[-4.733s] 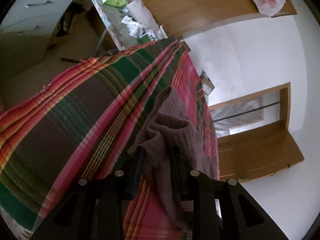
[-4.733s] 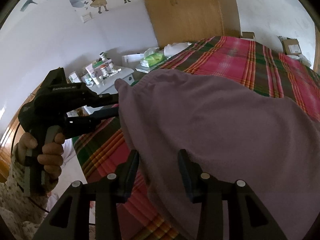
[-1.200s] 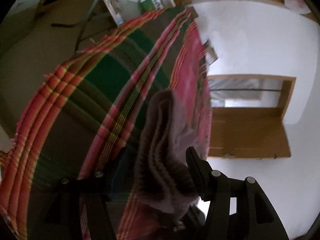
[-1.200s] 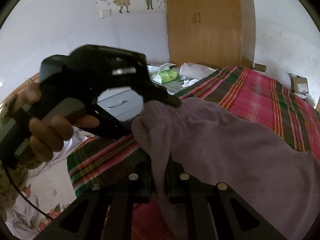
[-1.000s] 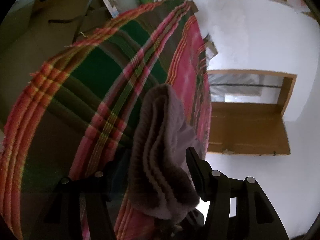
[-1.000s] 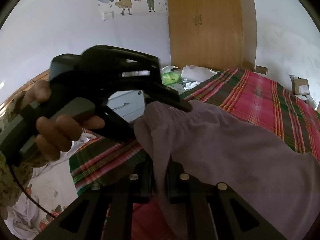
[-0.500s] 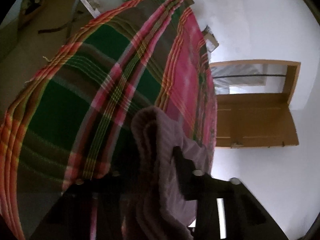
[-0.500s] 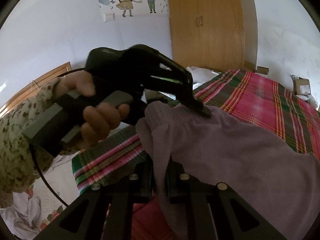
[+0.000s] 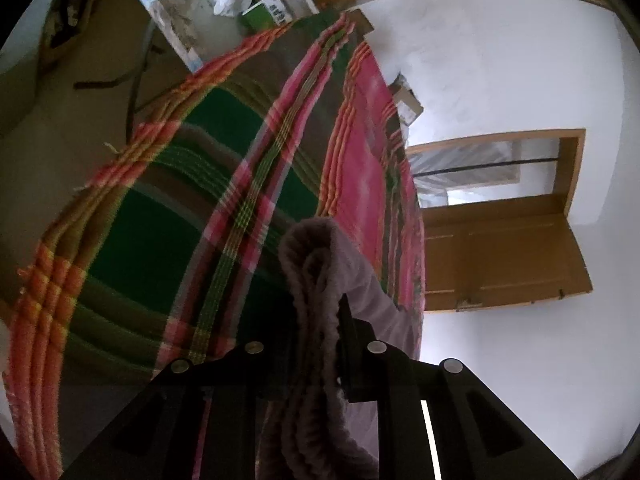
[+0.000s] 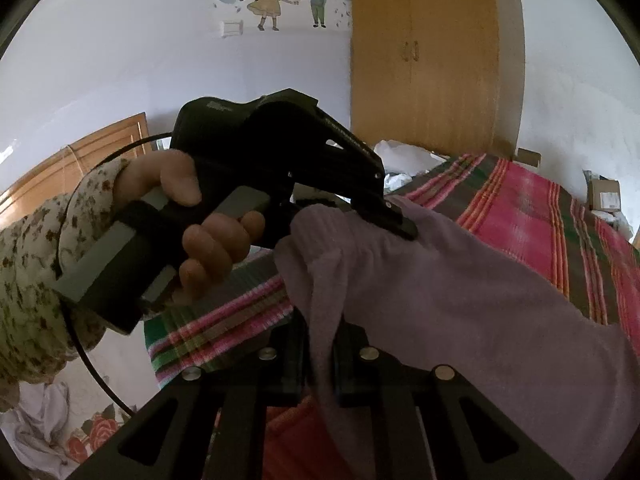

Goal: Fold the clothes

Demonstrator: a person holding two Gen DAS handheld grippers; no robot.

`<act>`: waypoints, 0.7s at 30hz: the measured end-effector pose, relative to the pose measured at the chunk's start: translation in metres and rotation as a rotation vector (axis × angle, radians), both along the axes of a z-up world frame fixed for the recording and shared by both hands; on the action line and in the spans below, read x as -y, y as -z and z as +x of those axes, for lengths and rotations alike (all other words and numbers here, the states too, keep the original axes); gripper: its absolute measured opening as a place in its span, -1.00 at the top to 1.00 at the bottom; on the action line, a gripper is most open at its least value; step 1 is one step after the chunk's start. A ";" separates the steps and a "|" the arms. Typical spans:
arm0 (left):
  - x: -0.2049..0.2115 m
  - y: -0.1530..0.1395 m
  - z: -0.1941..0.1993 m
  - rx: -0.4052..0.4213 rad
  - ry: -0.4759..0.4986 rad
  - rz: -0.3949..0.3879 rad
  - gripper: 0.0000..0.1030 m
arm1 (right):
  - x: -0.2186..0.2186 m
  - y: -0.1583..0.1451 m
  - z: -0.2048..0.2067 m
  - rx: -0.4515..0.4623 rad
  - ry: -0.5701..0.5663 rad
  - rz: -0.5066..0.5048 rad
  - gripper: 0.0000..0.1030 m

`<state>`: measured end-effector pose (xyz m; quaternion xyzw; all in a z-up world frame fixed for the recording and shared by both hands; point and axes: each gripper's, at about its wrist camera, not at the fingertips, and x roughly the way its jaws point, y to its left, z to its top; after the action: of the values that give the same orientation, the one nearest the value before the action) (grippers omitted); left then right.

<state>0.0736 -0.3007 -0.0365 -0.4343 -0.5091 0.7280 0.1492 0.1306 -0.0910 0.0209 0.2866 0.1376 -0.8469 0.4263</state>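
soft mauve fleece garment (image 10: 460, 288) lifted above bed with pink, green and brown plaid cover (image 9: 224, 184). right tongs (image 10: 320, 344) clamped tight on bunched garment edge. left tongs (image 9: 316, 320), gripped by hand (image 10: 192, 216) in floral sleeve (image 10: 36, 264), pinched closed on neighbouring fold, just beside right tongs. wooden wardrobe (image 10: 424, 56) stands behind bed.

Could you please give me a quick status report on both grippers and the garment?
Left gripper and right gripper both shut on the mauve garment. It hangs bunched over the plaid bedspread. Nothing in the way.
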 end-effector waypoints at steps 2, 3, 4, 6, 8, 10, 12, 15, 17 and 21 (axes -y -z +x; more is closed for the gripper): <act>0.002 0.000 0.001 -0.008 -0.006 0.001 0.66 | 0.004 0.000 -0.001 -0.001 -0.002 0.011 0.80; 0.002 0.001 0.001 -0.006 -0.007 -0.003 0.66 | 0.006 0.002 -0.001 0.003 -0.003 0.025 0.80; 0.001 0.003 0.000 0.000 -0.009 -0.008 0.66 | 0.009 0.005 -0.002 0.011 -0.004 0.037 0.80; 0.001 0.007 0.002 0.015 -0.019 -0.002 0.67 | 0.011 0.007 -0.003 0.018 -0.006 0.046 0.81; 0.003 0.003 0.010 0.002 -0.042 0.030 0.67 | 0.015 0.003 0.000 -0.003 -0.017 0.041 0.81; -0.001 -0.015 0.013 -0.057 -0.029 -0.024 0.67 | 0.019 -0.001 0.002 -0.024 -0.028 0.035 0.81; 0.004 -0.021 0.015 -0.061 -0.031 -0.052 0.67 | 0.025 -0.001 0.002 -0.022 -0.037 0.037 0.81; 0.011 -0.016 0.018 -0.040 -0.044 -0.054 0.67 | 0.030 0.000 0.002 -0.014 -0.046 0.037 0.81; 0.011 -0.004 0.016 -0.011 -0.054 -0.039 0.67 | 0.032 0.006 0.001 0.001 -0.046 0.055 0.82; 0.011 0.007 0.013 0.004 -0.060 -0.021 0.71 | 0.035 0.017 -0.004 0.059 -0.043 0.087 0.82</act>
<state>0.0863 -0.3112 -0.0436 -0.4219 -0.5146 0.7364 0.1218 0.1262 -0.1263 0.0036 0.3267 0.1680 -0.8218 0.4355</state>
